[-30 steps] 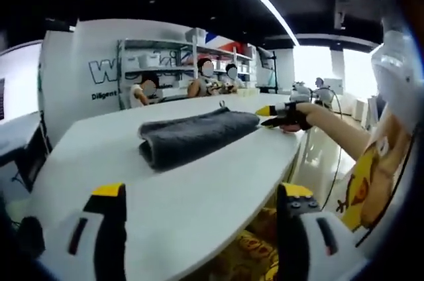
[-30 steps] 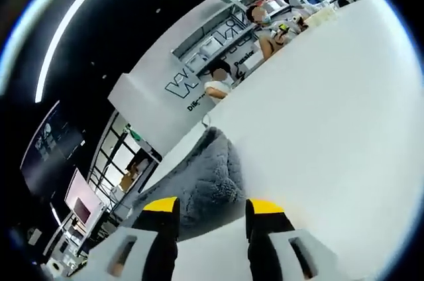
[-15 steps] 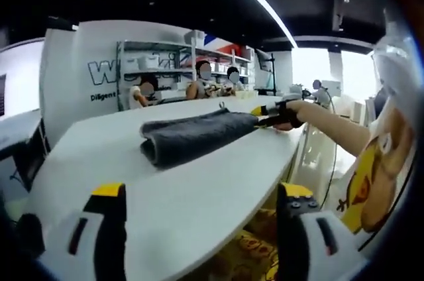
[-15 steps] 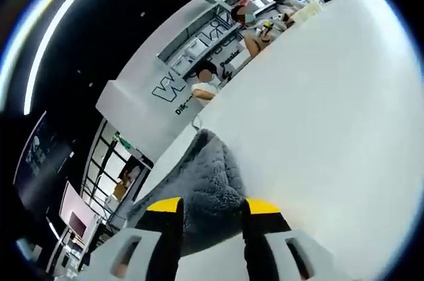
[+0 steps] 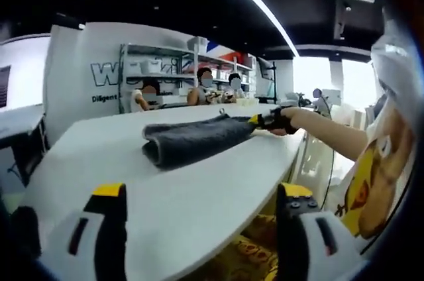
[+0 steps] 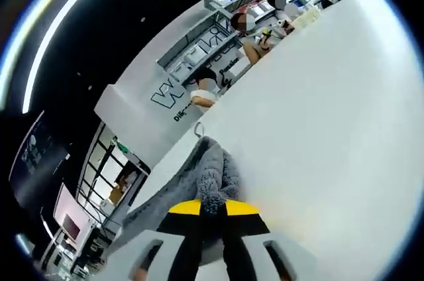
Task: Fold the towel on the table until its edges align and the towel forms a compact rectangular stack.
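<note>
Your right gripper (image 6: 212, 209), low in its view, pinches the end of the grey towel (image 5: 192, 138), which lies folded mid-frame on the white table (image 5: 99, 162). Lift only slightly and keep the edges matched. Your left gripper (image 5: 199, 191) hangs spread, off the towel.

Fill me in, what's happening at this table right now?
A person is folding a grey towel on the white table with two handheld tools. The towel lies as a long folded bundle. The right claw has pinched one end of it between its yellow-tipped jaws. The left claw hangs open near the table's edge, well back from the towel and touching nothing. People sit at the shelves behind.
</note>
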`<state>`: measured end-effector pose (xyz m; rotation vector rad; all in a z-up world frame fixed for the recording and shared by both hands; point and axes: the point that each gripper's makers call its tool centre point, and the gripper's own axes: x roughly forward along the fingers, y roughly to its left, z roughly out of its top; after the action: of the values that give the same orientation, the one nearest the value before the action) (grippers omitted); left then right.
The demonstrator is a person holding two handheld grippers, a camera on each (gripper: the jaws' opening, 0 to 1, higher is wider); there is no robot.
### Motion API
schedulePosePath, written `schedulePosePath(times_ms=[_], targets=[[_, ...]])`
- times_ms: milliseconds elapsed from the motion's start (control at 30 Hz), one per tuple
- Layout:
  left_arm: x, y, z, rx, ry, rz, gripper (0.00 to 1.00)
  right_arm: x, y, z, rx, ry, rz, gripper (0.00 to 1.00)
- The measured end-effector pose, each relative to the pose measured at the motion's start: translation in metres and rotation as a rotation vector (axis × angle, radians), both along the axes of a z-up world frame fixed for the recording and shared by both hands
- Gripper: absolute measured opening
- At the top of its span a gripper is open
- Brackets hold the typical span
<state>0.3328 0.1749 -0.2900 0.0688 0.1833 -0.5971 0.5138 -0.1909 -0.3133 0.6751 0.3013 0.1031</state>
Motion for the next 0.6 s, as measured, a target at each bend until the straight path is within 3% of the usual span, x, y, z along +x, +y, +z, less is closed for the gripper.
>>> schedulePosePath(times_ms=[400, 533, 600], targets=[[-0.003, 0.005, 0.004, -0.006, -0.015, 0.012, 0.98, 0.003, 0.037, 0.042, -0.494, -0.086, 0.108, 0.06], [-0.004, 0.007, 0.004, -0.009, -0.016, 0.021, 0.98, 0.005, 0.061, 0.048, -0.615, -0.101, 0.158, 0.06], [-0.005, 0.008, 0.004, -0.007, -0.015, 0.022, 0.98, 0.012, 0.06, 0.056, -0.67, -0.115, 0.178, 0.06]])
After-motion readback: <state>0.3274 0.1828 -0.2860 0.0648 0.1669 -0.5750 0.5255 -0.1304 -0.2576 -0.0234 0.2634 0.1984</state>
